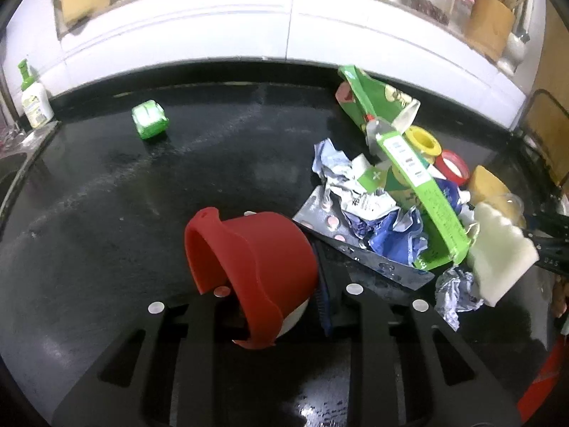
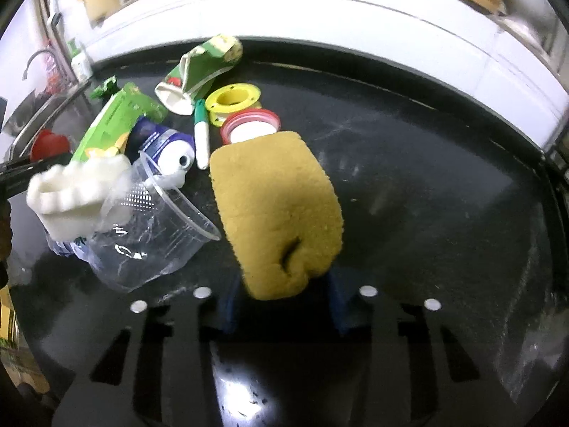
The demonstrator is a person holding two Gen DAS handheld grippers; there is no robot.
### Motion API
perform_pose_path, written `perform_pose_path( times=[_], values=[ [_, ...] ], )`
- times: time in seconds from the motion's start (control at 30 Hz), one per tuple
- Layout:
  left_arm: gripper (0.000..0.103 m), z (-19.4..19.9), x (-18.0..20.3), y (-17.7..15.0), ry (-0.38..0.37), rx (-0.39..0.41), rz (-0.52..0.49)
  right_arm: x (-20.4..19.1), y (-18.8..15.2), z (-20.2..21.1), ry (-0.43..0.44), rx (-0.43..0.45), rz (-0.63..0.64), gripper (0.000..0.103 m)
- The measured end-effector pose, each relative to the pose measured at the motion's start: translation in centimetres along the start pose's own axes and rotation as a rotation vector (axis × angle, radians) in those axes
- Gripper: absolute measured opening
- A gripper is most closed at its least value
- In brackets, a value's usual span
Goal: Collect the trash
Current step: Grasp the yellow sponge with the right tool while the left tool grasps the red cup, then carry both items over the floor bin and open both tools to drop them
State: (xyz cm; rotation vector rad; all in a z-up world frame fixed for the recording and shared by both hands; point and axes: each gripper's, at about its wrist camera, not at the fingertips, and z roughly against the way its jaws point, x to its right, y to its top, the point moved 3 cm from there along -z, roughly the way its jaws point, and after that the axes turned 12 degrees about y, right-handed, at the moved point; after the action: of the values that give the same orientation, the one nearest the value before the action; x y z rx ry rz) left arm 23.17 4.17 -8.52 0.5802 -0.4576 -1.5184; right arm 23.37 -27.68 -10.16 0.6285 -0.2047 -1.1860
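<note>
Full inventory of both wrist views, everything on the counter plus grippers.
red scoop: 1, red, between the left gripper's fingers
yellow sponge: 1, mustard, pinched by the right gripper
green carton: 1, flattened, atop the pile
crumpled wrappers: several, blue-white, mid-pile
blister pack: 1, silver, under the wrappers
clear cup: 1, transparent, on its side
white foam piece: 1, white, beside the cup
yellow spool: 1, behind the sponge
red-rimmed lid: 1, next to the spool
marker: 1, green-white
small green pack: 1, alone, far left
black counter: 1
left gripper: black
right gripper: black
</note>
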Motion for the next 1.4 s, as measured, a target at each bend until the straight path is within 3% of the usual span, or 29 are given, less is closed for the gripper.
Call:
perform_pose_path(
  times=[0.33,0.57,0.73,0.9,1.07,1.27,1.4],
  values=[
    [0.026,7.1,-0.8,-0.8,0.018,0.078,-0.004,-0.4,0.0,6.9,-0.063,0.111,-0.065,0.036],
    [0.026,13.1,-2.5,-4.3,0.025,0.119,-0.016,-6.7,-0.8,11.9,-0.019,0.175,-0.001,0.036],
    [0.026,16.5,-5.7,-8.4,0.073,0.122,-0.003,-15.2,-1.2,11.9,0.089,0.175,0.117,0.036],
    [0.026,19.7,-11.5,-14.1,0.205,0.117,0.053,-25.1,-1.8,9.9,0.262,0.161,0.226,0.036],
    [0.026,22.0,-19.1,-21.2,0.322,0.075,0.195,-37.2,-3.0,6.4,0.462,0.087,0.362,0.036],
    [0.026,20.1,-27.9,-31.3,0.392,-0.055,0.4,-50.6,-5.8,2.4,0.649,-0.039,0.494,0.036],
    [0.026,16.9,-32.4,-36.5,0.394,-0.097,0.492,-57.4,-8.5,-1.6,0.687,-0.142,0.547,0.036]
  ],
)
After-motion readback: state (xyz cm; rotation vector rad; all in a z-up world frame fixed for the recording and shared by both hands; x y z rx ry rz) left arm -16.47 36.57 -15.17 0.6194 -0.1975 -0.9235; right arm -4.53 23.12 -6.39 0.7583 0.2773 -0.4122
